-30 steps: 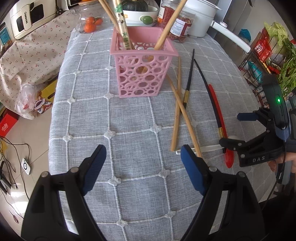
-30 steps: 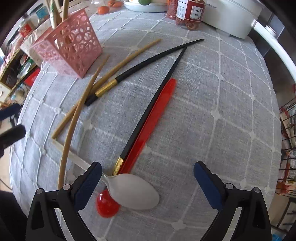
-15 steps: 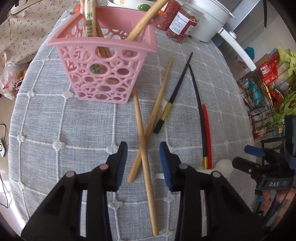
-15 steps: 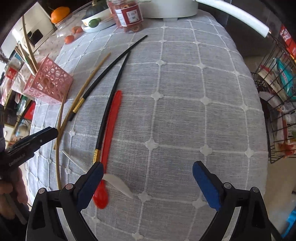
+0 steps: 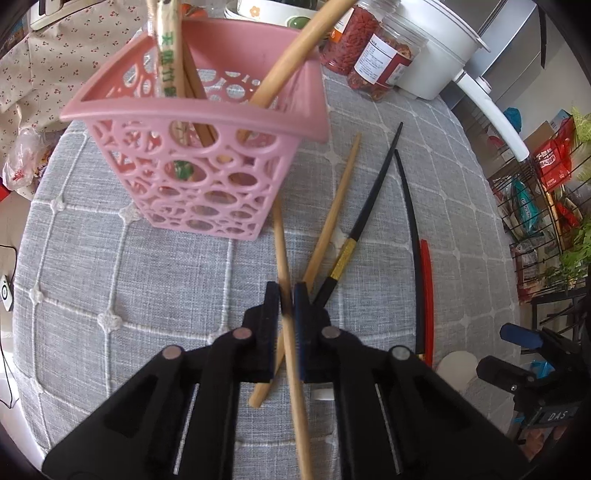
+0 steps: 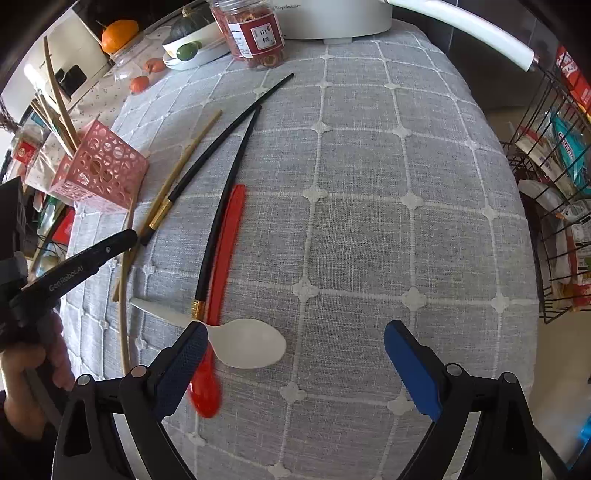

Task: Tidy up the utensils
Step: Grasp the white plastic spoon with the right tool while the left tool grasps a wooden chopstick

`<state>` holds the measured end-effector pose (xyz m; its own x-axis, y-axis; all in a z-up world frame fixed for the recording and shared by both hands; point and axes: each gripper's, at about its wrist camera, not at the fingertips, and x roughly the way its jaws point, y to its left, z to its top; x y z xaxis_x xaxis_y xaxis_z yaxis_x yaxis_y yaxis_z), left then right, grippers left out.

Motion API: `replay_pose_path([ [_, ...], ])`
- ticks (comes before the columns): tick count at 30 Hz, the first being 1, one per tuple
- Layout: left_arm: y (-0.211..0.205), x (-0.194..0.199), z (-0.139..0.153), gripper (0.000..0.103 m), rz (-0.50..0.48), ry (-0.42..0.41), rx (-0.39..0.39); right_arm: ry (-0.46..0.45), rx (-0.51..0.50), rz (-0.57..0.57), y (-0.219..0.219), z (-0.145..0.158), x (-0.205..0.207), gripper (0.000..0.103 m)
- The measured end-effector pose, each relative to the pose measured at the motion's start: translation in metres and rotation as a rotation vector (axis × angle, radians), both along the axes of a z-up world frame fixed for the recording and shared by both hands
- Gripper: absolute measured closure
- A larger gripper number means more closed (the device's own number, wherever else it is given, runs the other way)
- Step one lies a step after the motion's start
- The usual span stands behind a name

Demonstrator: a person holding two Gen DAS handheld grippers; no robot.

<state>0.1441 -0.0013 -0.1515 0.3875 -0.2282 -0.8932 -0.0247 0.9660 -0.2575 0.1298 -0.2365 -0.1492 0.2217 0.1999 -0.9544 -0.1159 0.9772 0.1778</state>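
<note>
My left gripper (image 5: 286,295) is shut on a wooden chopstick (image 5: 282,243) that runs from below the pads up toward the pink lattice basket (image 5: 207,177). The basket holds several chopsticks. A second wooden chopstick (image 5: 332,214), two black chopsticks (image 5: 373,192) (image 5: 410,221) and a red spoon (image 5: 426,288) lie on the grey cloth to the right. My right gripper (image 6: 295,362) is open over a white spoon (image 6: 247,343) and the red spoon (image 6: 225,251). The left gripper shows in the right wrist view (image 6: 125,236).
Jars (image 5: 384,62), a white pot (image 5: 439,40) and a bowl (image 5: 269,9) stand at the far edge of the table (image 6: 406,221). A wire rack (image 6: 554,184) with packets stands off the table's right side. The pink basket (image 6: 99,170) is at far left.
My left gripper moved forward toward the basket and closed on the wooden chopstick. My right gripper stayed open and moved back over the spoons.
</note>
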Motion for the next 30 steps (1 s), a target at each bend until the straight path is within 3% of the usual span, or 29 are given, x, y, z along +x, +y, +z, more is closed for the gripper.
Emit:
replay_pose_path([
  [5, -0.003, -0.016, 0.015, 0.095, -0.078, -0.042, 0.008, 0.039, 0.064, -0.02, -0.001, 0.0, -0.007, 0.019],
  [7, 0.001, -0.025, 0.024, 0.095, -0.103, -0.065, -0.006, 0.072, 0.116, -0.045, 0.0, -0.004, -0.007, 0.034],
  [12, 0.013, -0.045, 0.049, 0.095, -0.142, -0.138, -0.021, 0.142, 0.224, -0.12, -0.003, -0.017, -0.019, 0.055],
  [16, 0.021, -0.056, 0.063, 0.095, -0.148, -0.188, -0.017, 0.139, 0.313, -0.283, -0.013, -0.026, -0.03, 0.067],
  [22, 0.036, -0.069, 0.073, 0.095, -0.139, -0.217, -0.034, 0.058, 0.452, -0.49, -0.02, -0.034, -0.047, 0.079],
  [26, 0.045, -0.074, 0.075, 0.095, -0.123, -0.227, -0.038, -0.007, 0.403, -0.51, -0.014, -0.03, -0.053, 0.085],
  [28, 0.05, -0.078, 0.078, 0.095, -0.114, -0.239, -0.041, -0.035, 0.346, -0.517, -0.007, -0.029, -0.051, 0.096],
  [30, 0.054, -0.081, 0.082, 0.095, -0.099, -0.257, -0.033, -0.063, 0.323, -0.514, -0.007, -0.027, -0.054, 0.095],
])
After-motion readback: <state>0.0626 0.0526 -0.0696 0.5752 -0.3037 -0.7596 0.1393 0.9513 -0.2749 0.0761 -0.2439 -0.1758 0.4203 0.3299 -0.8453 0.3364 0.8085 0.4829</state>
